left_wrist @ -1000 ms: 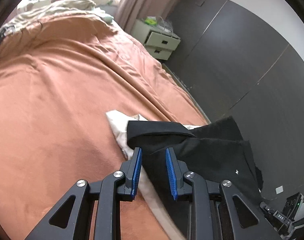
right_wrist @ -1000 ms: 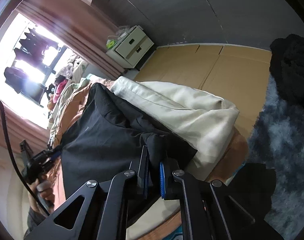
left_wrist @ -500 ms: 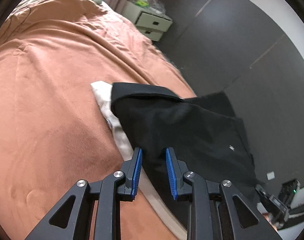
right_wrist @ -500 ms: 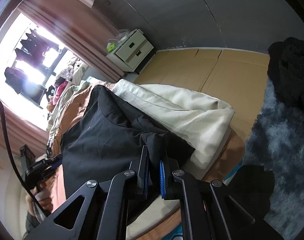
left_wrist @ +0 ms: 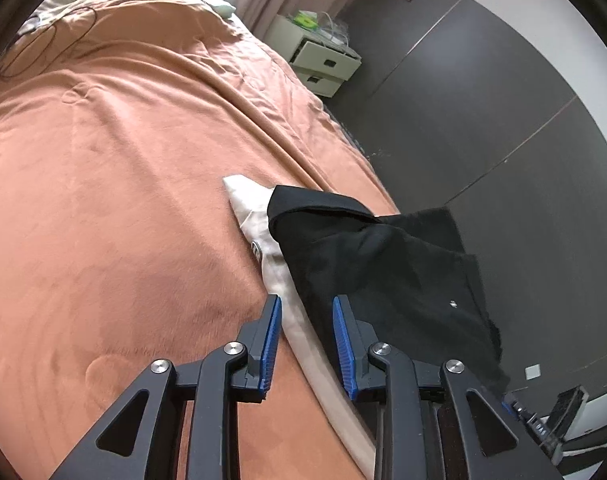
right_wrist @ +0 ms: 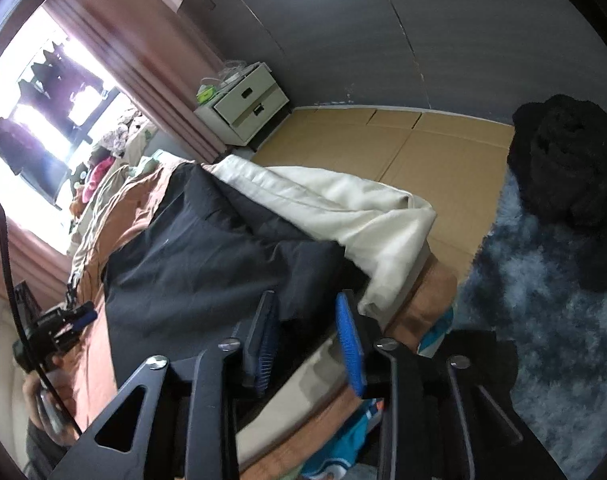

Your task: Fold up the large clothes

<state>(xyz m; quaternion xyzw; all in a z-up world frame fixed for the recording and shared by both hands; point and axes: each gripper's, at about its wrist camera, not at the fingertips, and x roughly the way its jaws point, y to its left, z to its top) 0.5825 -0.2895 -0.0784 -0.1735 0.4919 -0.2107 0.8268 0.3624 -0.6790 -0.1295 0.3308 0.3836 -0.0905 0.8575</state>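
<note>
Clearly the fold is under way but far from finished: a black garment (left_wrist: 383,264) lies near the edge of the bed (left_wrist: 123,200), draped over a cream garment (left_wrist: 255,216) that pokes out beneath it, and its upper part is doubled back on itself in a loose flap, not a flat, squared layer. The left gripper (left_wrist: 307,340) hangs just over the near edge of the pile with its blue fingers (left_wrist: 271,340) parted; they have just been opening a little, and the edges of the cream and black cloth show in the gap, though neither pad looks pressed on them. From the right wrist view, the right gripper (right_wrist: 309,340) has just been opening too; a bunched fold of the black cloth sits between its spread fingers (right_wrist: 349,344), apparently let go. That reads as one fold just laid down and released. Still to do, by my judgement: smooth the rumpled black cloth, bring its hanging side up from over the bed's edge, and make further folds to get a compact shape. The cream garment spills off the bed towards the floor (right_wrist: 383,148) and looks unfolded. Another dark heap (right_wrist: 563,184) rests on the blue rug (right_wrist: 543,340); whether it is clothing I cannot tell
</note>
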